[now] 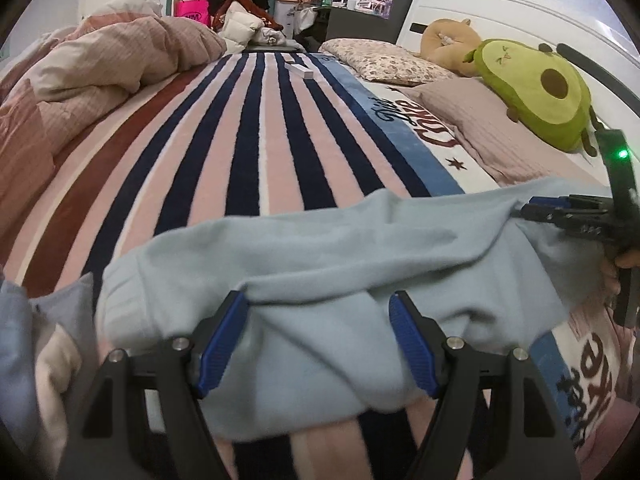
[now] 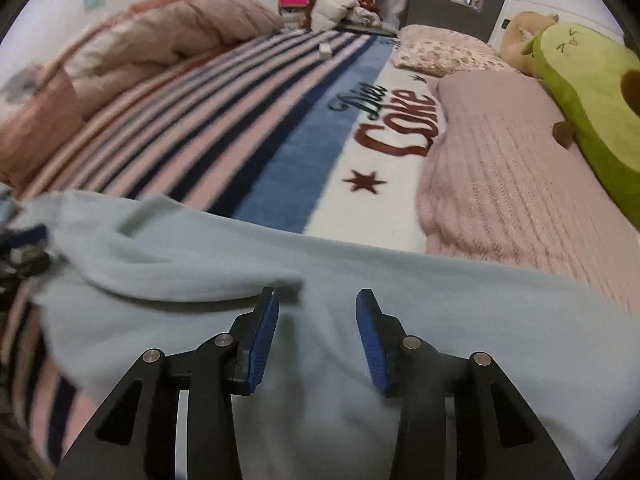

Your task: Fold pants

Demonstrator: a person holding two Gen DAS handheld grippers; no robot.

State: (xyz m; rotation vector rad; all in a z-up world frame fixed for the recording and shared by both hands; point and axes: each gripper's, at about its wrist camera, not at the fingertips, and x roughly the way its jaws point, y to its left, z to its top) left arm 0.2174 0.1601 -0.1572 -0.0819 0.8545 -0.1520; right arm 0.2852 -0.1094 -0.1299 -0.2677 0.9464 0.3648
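Straddling pale-blue pants (image 1: pixel 320 264) near edge: L gripper (image 1: pixel 318 300) wide, R gripper (image 2: pixel 316 300) wide, prob lining up fold.

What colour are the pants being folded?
Pale blue pants, plain with no pattern; clearest in the left wrist view.

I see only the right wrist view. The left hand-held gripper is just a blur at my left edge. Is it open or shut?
Observer: Open. The left hand-held gripper has its jaws wide apart, and the pale blue pants are bunched between them.
Operator: Where is the leg cuff? I cannot find it.
Observer: The ribbed cuff lies just left of that gripper, on the striped blanket.
Operator: Is anything else near the cuff?
Observer: Yes. Further left, at the frame edge, there is other cloth, grey-blue and cream.
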